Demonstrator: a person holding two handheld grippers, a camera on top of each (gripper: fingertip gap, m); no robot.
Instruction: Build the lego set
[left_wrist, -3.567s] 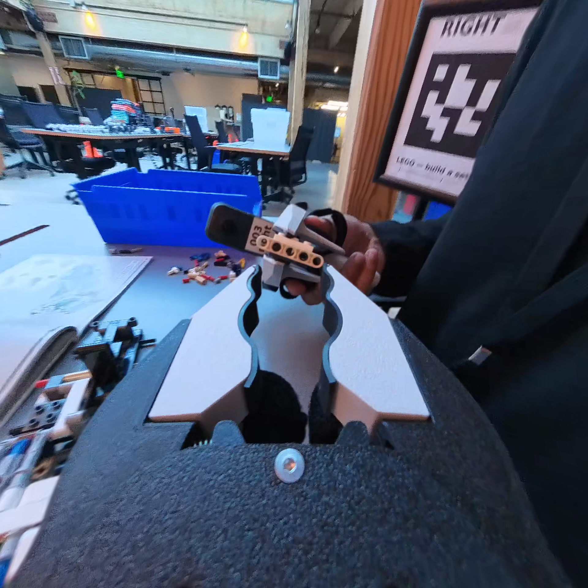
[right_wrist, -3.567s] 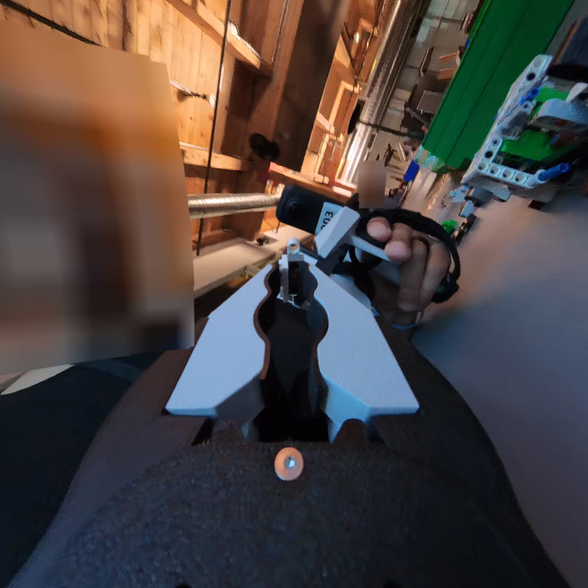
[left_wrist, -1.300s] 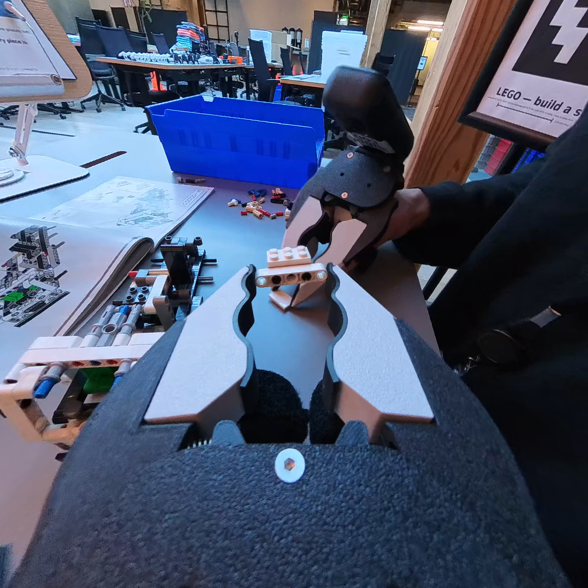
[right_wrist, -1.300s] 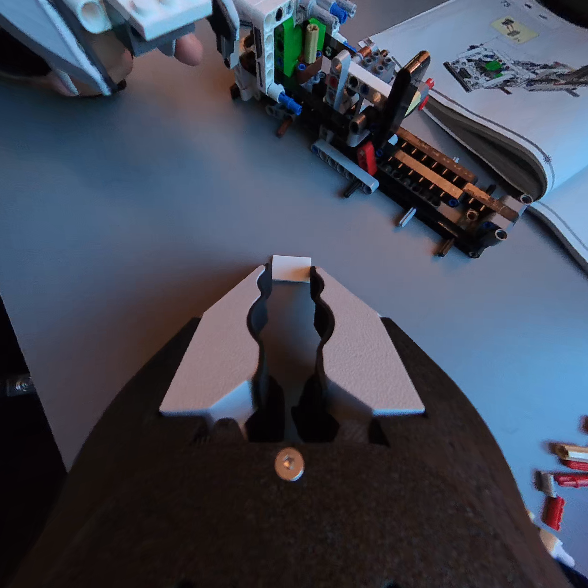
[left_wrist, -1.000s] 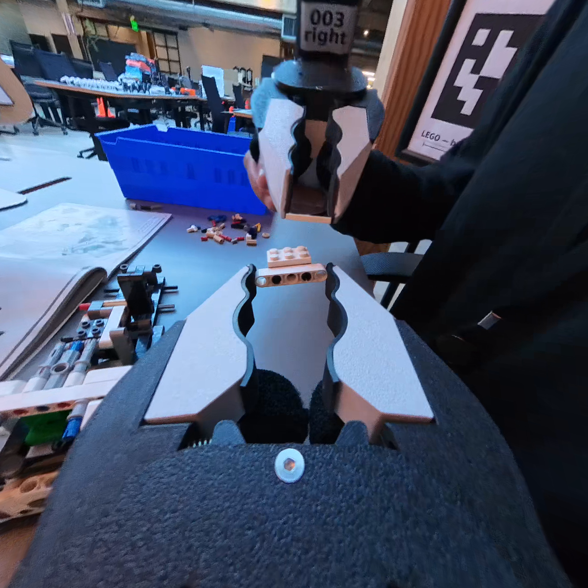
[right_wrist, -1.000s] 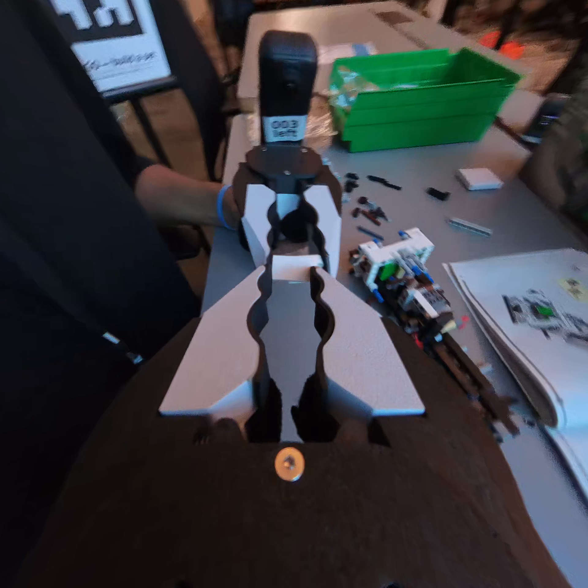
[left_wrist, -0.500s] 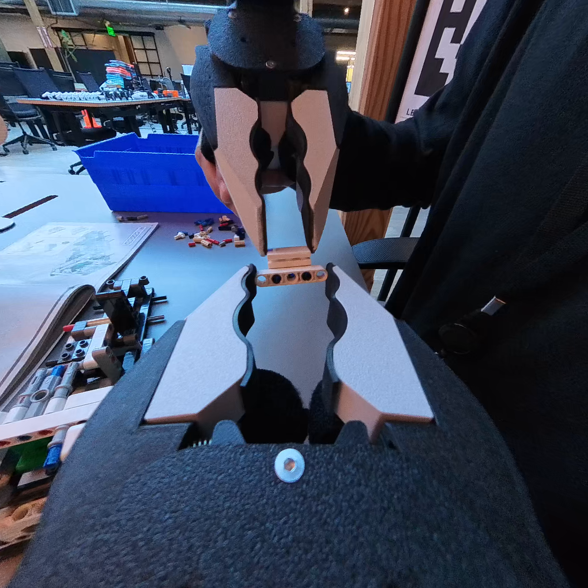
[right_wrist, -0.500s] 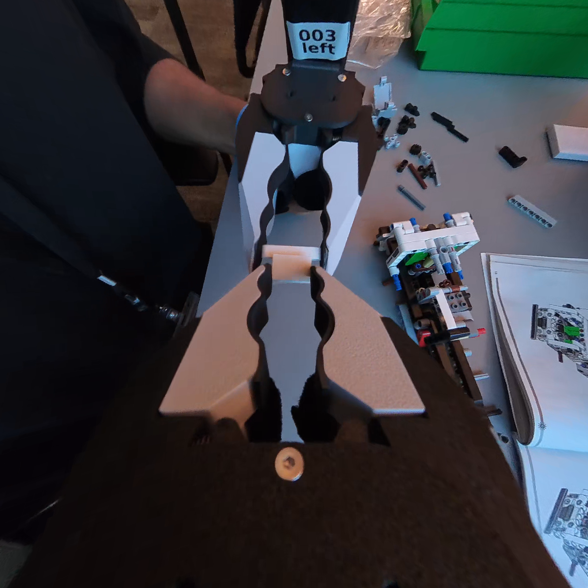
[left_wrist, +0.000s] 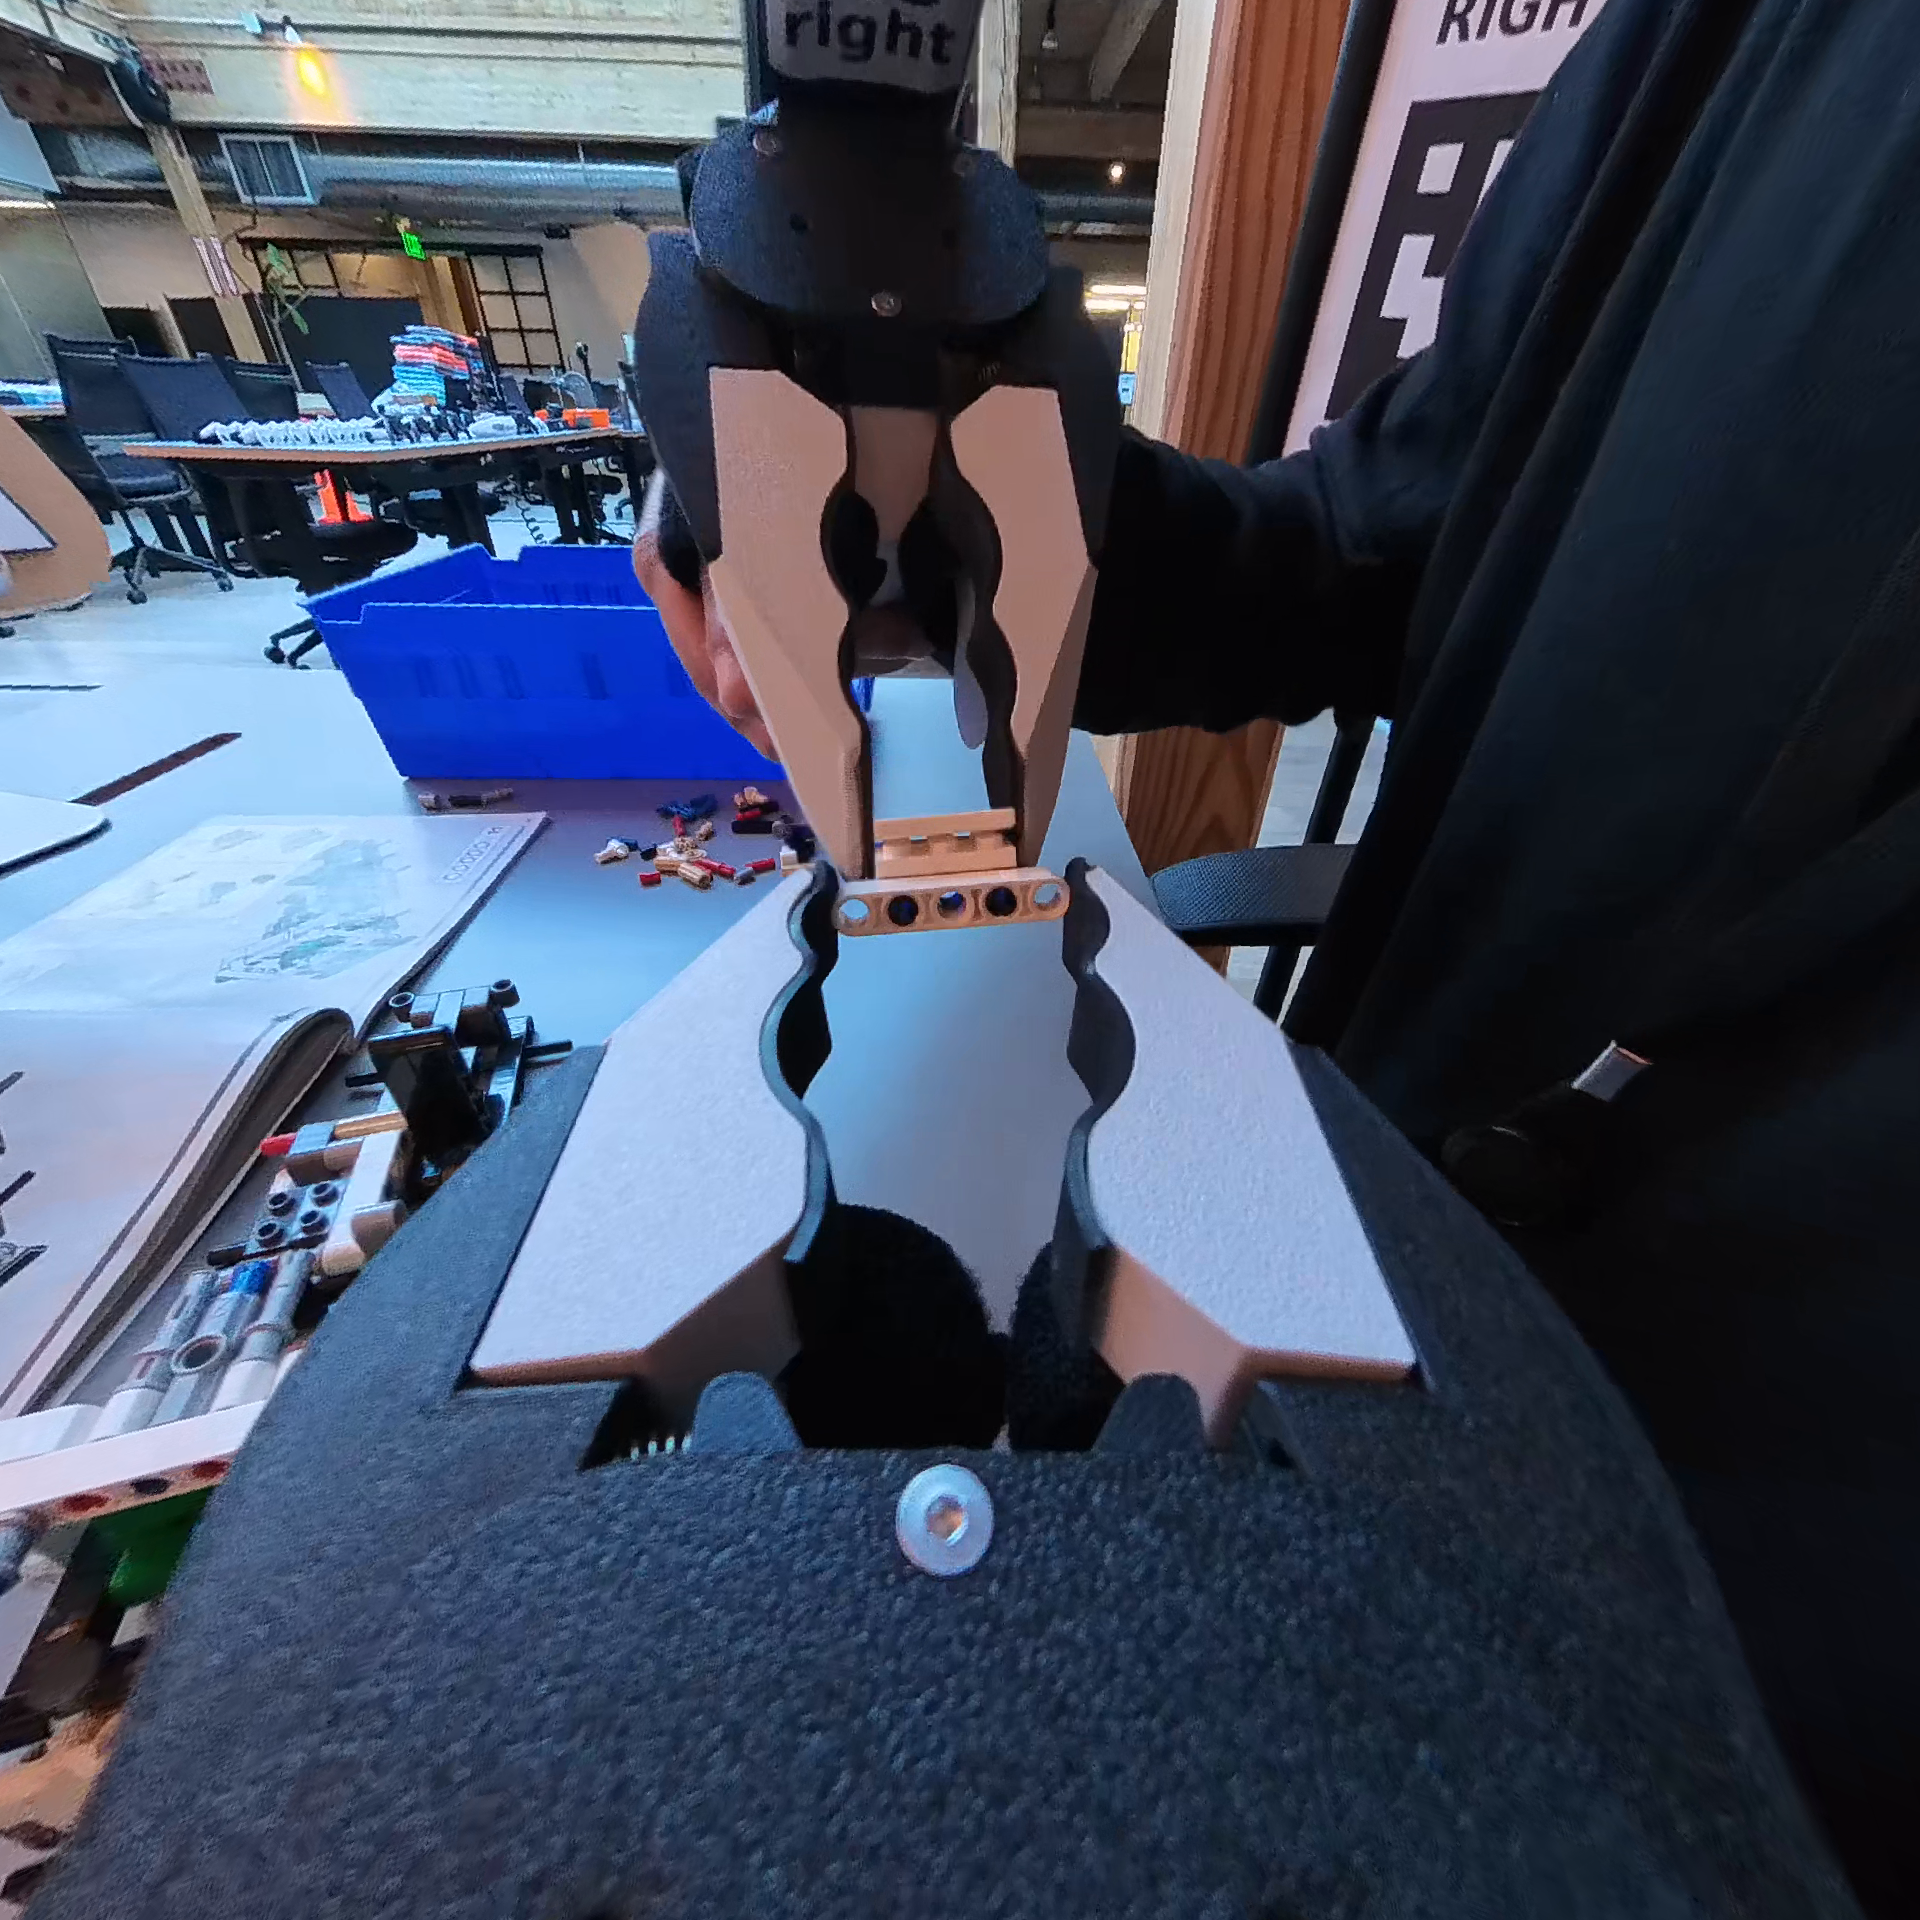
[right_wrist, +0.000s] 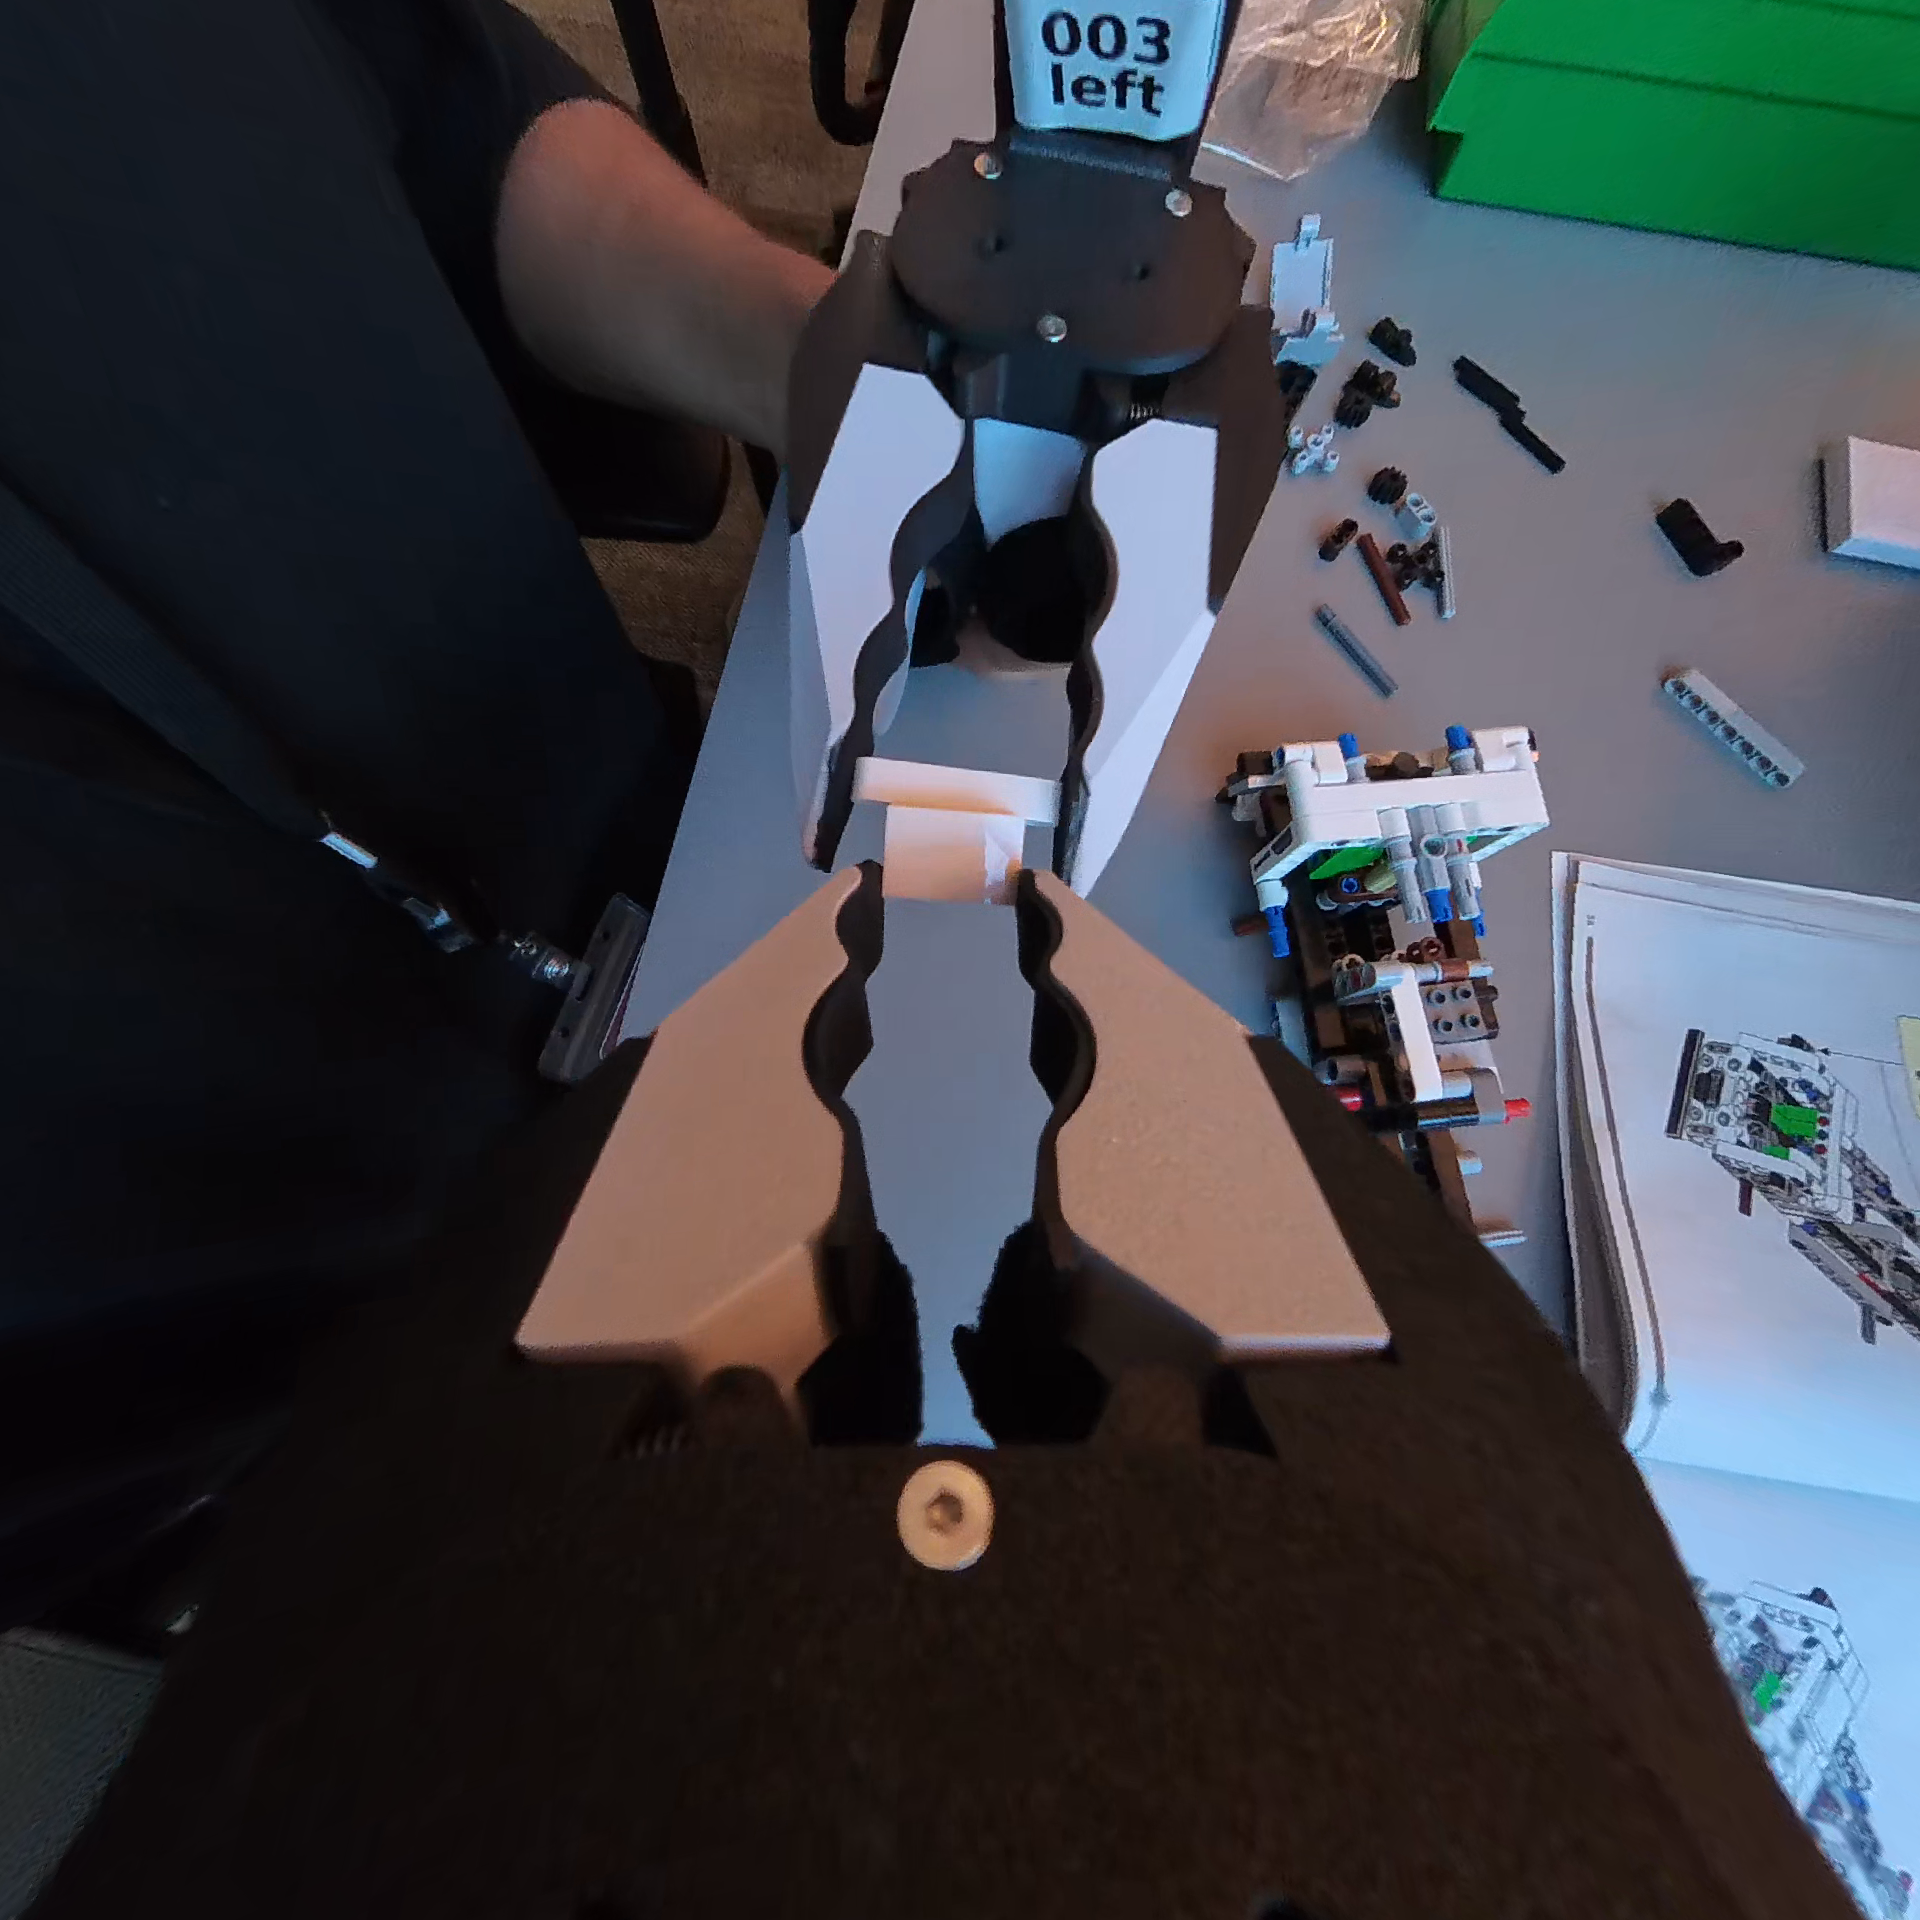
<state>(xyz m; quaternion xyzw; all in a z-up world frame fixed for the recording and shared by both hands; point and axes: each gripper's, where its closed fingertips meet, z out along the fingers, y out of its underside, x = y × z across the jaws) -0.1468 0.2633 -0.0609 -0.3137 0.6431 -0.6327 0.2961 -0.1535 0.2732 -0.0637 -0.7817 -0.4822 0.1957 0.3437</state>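
Note:
My left gripper (left_wrist: 948, 883) is shut on a white beam with holes (left_wrist: 949, 906), gripped by its two ends and held level above the table. A small white brick (left_wrist: 945, 844) sits on top of the beam. My right gripper (left_wrist: 940, 857) comes down from above, its fingertips closed on the brick's two sides. In the right wrist view my right gripper (right_wrist: 948, 883) grips the brick (right_wrist: 940, 857). The left gripper (right_wrist: 948, 831) faces it there and holds the beam (right_wrist: 956, 792).
A partly built model (right_wrist: 1392, 914) lies on the grey table beside an open instruction booklet (right_wrist: 1745, 1143). Loose small parts (right_wrist: 1382, 520) lie near a green bin (right_wrist: 1683, 125). More parts (left_wrist: 696, 842) lie before a blue bin (left_wrist: 520, 665). The person's dark clothing is close by. Left and right tips are no more than a few centimetres apart.
The right gripper has swung round from the side to above the left gripper and come down onto the brick on the beam. The left gripper has closed on the beam and holds still.

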